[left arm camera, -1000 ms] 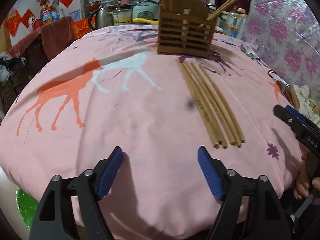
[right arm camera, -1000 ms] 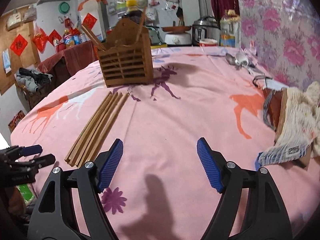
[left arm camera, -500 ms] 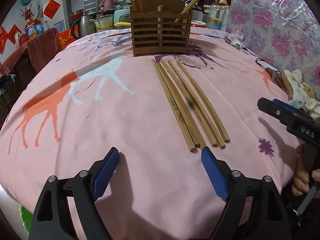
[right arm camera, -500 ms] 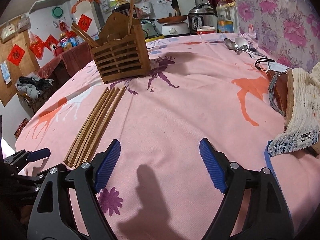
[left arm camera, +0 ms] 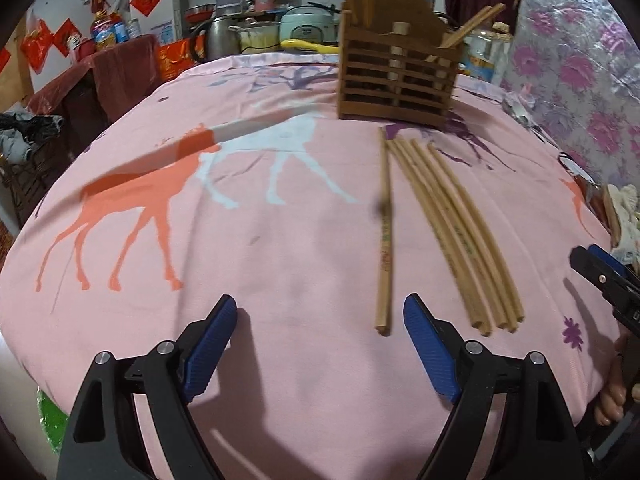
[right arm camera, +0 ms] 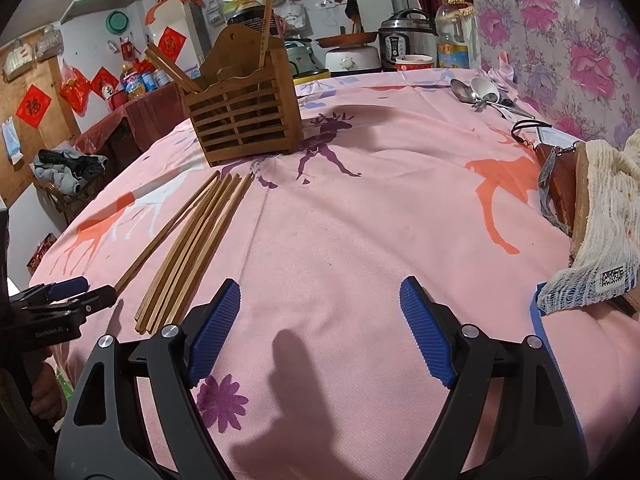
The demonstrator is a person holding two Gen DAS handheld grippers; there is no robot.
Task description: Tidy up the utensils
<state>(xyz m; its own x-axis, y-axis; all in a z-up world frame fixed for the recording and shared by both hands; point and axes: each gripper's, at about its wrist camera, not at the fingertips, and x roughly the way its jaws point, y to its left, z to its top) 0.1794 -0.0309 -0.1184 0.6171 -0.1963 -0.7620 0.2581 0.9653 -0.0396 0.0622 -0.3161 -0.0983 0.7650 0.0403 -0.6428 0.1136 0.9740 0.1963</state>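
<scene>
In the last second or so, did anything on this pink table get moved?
One chopstick slid away from the bundle, now lying apart on the side of the left gripper. Nothing gripped; both grippers open. Wooden holder and right gripper stayed put.

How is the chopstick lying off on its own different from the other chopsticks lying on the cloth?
The single chopstick lies apart to the left, its near end between the open left gripper fingers; the bundled chopsticks lie side by side, right of that gripper. The single one looks straight, the bundle fans slightly. All are wooden, flat on the pink cloth, pointing toward the holder.
</scene>
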